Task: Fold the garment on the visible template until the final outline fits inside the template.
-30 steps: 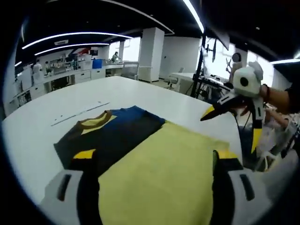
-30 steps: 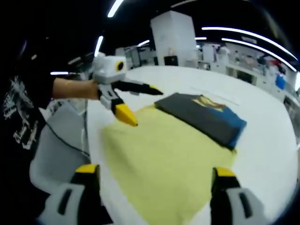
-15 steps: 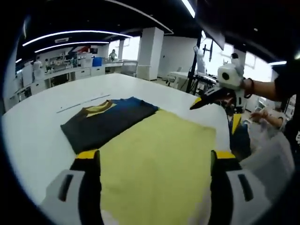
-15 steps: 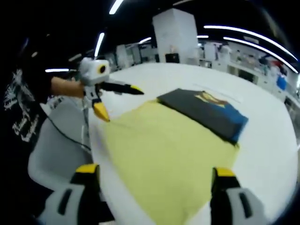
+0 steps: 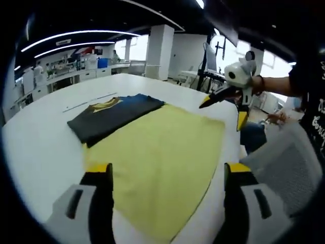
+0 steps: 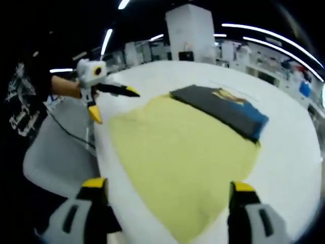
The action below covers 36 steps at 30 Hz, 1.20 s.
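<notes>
The left claw has its two yellow-tipped jaws spread wide with nothing between them. The right claw is likewise agape and holds nothing. In the left gripper view the right claw hangs in the air, jaws parted, one pointing sideways and one down, held by a hand with a bare forearm.

garment dark, folded flat | overlaps far edge of yellow template
</notes>
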Motion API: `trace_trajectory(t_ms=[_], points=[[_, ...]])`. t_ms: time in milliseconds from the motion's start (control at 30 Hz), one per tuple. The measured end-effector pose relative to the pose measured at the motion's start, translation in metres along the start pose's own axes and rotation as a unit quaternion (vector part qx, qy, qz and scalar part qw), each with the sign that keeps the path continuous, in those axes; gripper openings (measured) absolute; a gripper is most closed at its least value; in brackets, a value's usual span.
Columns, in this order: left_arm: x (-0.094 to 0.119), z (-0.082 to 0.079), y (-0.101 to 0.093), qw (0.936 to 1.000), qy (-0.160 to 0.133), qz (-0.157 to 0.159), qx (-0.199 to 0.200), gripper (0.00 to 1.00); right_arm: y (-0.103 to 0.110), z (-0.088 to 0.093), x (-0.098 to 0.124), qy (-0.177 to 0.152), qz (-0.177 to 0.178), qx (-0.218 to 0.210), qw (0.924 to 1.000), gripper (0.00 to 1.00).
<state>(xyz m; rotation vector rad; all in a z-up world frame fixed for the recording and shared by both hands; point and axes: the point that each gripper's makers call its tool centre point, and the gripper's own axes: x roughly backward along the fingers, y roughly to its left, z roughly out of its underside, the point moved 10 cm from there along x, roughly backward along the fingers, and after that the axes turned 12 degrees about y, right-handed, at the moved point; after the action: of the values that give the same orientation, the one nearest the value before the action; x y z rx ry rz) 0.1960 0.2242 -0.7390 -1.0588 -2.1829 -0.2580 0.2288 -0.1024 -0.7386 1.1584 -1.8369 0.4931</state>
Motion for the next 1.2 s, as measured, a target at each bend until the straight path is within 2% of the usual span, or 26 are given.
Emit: trace_trajectory(t_ms=[400, 567, 733, 1033, 1200], points=[[0.01, 0.026, 0.002, 0.9996, 0.026, -0.005, -0.003, 0.75, 0.004, 0.015, -0.006, 0.014, 0.003, -0.007, 0.9999, 0.94], [0.012, 0.033, -0.002, 0.9993, 0.036, 0.0, -0.004, 0.7, 0.002, 0.02, -0.009, 0.02, 0.01, -0.001, 0.9997, 0.9], [0.012, 0.038, 0.0, 0.9991, 0.043, 0.001, -0.004, 0.64, 0.0, 0.025, -0.009, 0.021, 0.009, -0.012, 0.9997, 0.8], [0.014, 0.046, 0.001, 0.9974, 0.066, 0.0, -0.027, 0.54, -0.005, 0.032, -0.009, 0.024, 0.017, -0.01, 0.9995, 0.7], [0.014, 0.053, 0.001, 0.9955, 0.082, -0.004, -0.048, 0.49, -0.006, 0.033, -0.009, 0.032, 0.022, 0.008, 0.9992, 0.67]])
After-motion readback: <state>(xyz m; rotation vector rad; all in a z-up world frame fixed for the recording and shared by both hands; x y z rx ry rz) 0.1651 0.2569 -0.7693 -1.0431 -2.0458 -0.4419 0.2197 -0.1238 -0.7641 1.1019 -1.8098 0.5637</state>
